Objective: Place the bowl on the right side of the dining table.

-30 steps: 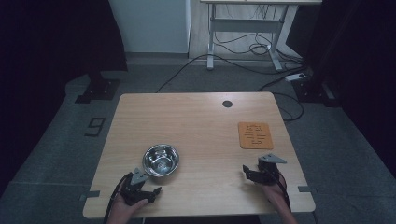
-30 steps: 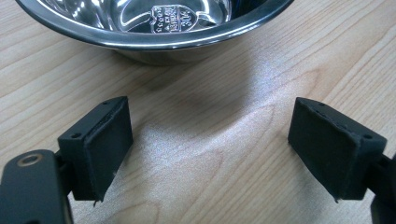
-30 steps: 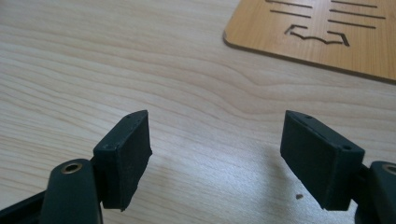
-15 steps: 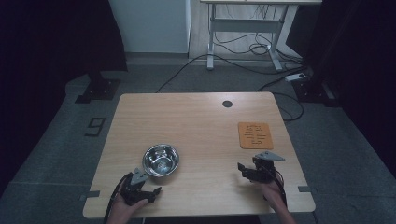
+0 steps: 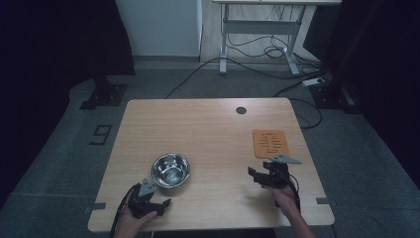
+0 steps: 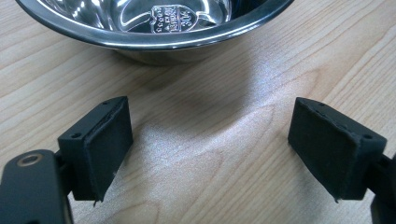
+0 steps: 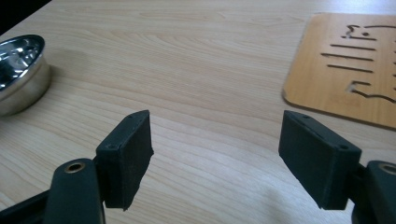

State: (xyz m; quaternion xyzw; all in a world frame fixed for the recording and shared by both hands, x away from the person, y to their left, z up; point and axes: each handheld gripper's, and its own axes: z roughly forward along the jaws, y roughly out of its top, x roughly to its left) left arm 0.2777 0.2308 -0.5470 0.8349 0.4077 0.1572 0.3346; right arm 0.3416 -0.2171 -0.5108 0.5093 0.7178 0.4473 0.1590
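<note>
Both tools gape wide, gripping nothing: left tool (image 5: 159, 204) just beside the round shiny steel bowl (image 5: 170, 169), right tool (image 5: 254, 176) near the flat orange cut-out wooden board (image 5: 270, 143)

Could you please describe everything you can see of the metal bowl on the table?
The metal bowl is a small round one of shiny, mirror-like steel with a rolled rim and a stamped mark at the bottom inside. It stands upright and looks empty on the wooden table, toward its near left. Nothing touches it except the table; the left gripper, jaws open, sits just short of its rim.
</note>
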